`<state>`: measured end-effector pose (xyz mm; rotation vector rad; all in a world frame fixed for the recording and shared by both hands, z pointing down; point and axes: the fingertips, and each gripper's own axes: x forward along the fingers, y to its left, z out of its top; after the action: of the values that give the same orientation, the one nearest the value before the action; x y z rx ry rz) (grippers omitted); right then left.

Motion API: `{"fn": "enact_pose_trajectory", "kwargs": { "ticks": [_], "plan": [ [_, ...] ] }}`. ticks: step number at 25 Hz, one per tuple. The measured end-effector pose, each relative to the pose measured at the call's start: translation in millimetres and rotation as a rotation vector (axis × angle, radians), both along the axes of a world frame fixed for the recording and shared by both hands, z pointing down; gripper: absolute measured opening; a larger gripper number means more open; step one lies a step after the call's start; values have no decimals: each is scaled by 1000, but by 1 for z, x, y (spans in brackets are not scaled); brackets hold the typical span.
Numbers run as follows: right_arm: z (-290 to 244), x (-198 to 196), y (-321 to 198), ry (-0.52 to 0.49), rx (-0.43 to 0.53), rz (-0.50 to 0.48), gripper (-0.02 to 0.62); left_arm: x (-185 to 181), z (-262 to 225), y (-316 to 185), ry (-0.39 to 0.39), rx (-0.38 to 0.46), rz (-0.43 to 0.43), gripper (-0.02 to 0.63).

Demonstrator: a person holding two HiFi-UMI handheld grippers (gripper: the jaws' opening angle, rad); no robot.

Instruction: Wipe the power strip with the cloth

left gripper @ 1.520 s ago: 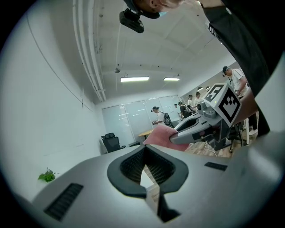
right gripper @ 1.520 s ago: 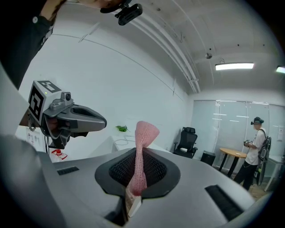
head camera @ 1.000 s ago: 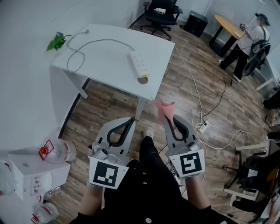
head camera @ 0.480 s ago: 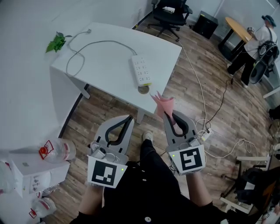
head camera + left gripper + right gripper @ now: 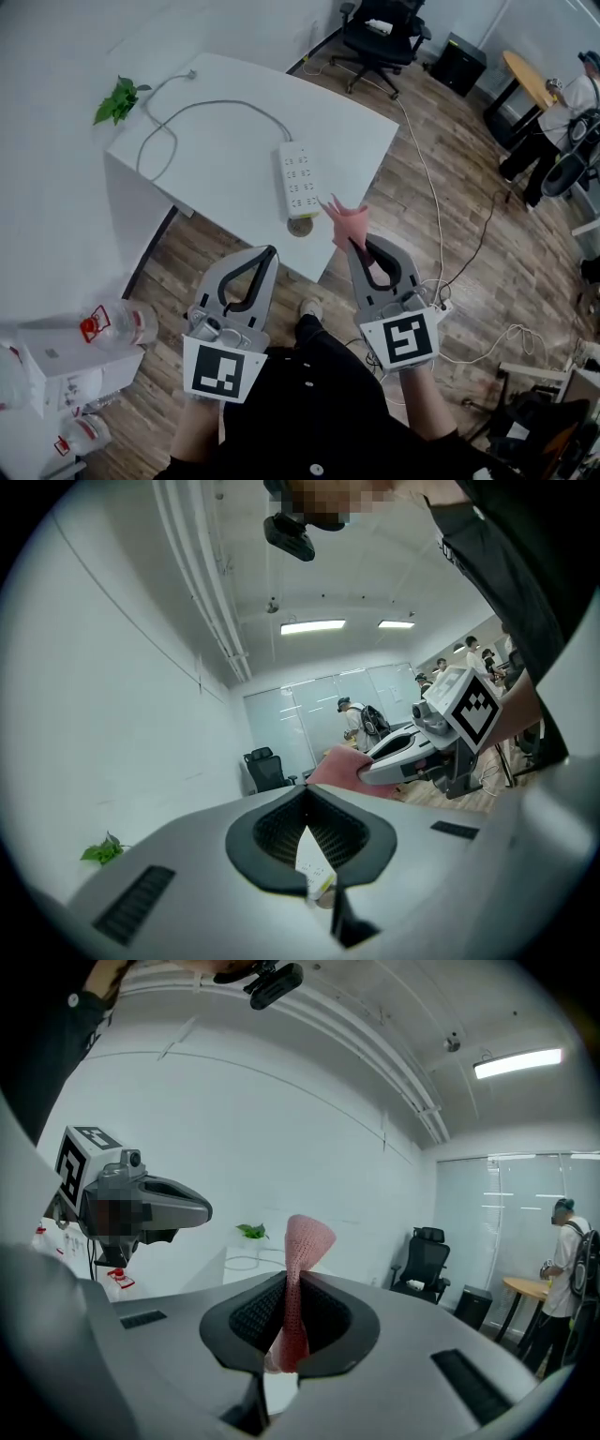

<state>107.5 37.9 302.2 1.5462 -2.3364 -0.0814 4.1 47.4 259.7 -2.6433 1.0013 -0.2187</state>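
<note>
Claw on left (image 5: pixel 271 251): jaws together, empty, off near edge of white rectangular bench (image 5: pixel 216 159). White multi-socket power strip (image 5: pixel 298 178) flat on bench near that edge. Claw on right (image 5: pixel 355 243): clamped on pink knitted cloth (image 5: pixel 349 221), cloth end upright above jaws, held just short of strip.

The left gripper (image 5: pixel 269 251) and right gripper (image 5: pixel 356 246) were grey, with black-lined looped jaws and black-and-white square markers (image 5: pixel 223 371); the person wore a black buttoned top (image 5: pixel 309 417).
</note>
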Motion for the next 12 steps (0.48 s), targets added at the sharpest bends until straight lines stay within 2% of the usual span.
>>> {"fn": "enact_pose_trajectory", "kwargs": {
  "ticks": [12],
  "plan": [
    [5,46,-80,-7,-17,-88,50,43,-1,-74,-13,10,-106,12]
  ]
}}
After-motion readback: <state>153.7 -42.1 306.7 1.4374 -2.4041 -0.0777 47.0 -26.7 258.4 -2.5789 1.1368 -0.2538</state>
